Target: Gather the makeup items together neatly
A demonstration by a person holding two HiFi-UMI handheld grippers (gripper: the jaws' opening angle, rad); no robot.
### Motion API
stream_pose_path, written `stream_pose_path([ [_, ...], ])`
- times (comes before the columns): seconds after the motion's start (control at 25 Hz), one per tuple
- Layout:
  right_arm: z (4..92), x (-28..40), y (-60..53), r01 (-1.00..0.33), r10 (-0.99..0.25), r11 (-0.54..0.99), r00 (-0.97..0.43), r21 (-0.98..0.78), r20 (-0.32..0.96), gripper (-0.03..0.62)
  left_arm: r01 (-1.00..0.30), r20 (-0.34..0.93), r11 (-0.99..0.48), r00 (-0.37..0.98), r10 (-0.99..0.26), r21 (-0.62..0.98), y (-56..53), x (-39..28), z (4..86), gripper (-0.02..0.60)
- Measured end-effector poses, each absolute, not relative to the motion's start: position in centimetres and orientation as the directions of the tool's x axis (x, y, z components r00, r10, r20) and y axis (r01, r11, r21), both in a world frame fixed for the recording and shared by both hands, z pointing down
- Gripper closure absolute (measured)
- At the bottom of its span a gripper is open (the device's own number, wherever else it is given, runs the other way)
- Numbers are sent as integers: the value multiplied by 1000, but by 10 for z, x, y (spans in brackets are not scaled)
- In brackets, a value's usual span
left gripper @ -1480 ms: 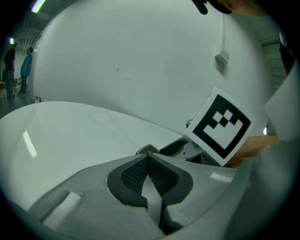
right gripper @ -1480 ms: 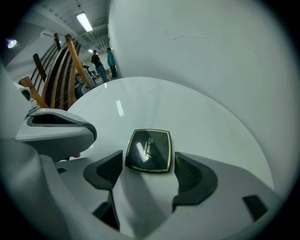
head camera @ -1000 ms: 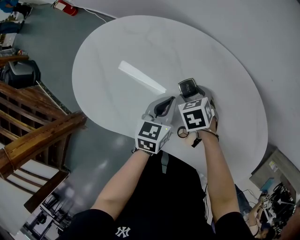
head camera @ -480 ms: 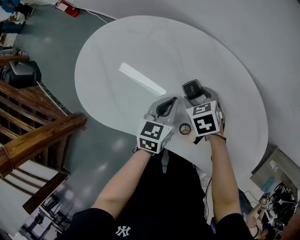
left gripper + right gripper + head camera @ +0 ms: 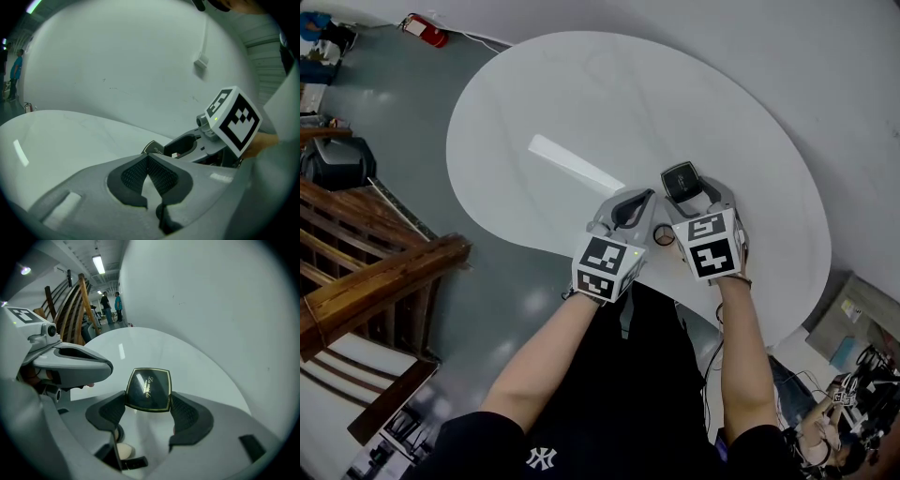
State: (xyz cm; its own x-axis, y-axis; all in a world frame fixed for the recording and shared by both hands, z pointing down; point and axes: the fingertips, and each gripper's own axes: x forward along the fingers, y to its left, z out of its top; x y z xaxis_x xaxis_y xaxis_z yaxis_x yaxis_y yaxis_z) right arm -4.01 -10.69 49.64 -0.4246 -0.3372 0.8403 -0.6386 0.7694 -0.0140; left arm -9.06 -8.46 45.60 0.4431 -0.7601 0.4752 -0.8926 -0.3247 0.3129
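Over the table's (image 5: 581,103) near edge, a black compact (image 5: 148,389) is pinched at its sides by the right gripper (image 5: 149,405); the left gripper (image 5: 148,161) is pressed together, empty. Held so shallowly, it could be dropped.

Workshop hall: wooden staircase (image 5: 380,277), ceiling strip light (image 5: 99,263), grey floor (image 5: 389,122)
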Motion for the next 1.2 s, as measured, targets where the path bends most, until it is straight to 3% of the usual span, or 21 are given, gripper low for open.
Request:
stream_pose_path([
  [0.8,458,32,21,-777,-474,629,-342,39,811,283,-786,411,-543,618,-670,295,17,-24,415,574],
  [1.2,475,76,52,-702,-405,710,-342,56,848,283,-761,425,-574,646,-634,301,34,11,423,574],
])
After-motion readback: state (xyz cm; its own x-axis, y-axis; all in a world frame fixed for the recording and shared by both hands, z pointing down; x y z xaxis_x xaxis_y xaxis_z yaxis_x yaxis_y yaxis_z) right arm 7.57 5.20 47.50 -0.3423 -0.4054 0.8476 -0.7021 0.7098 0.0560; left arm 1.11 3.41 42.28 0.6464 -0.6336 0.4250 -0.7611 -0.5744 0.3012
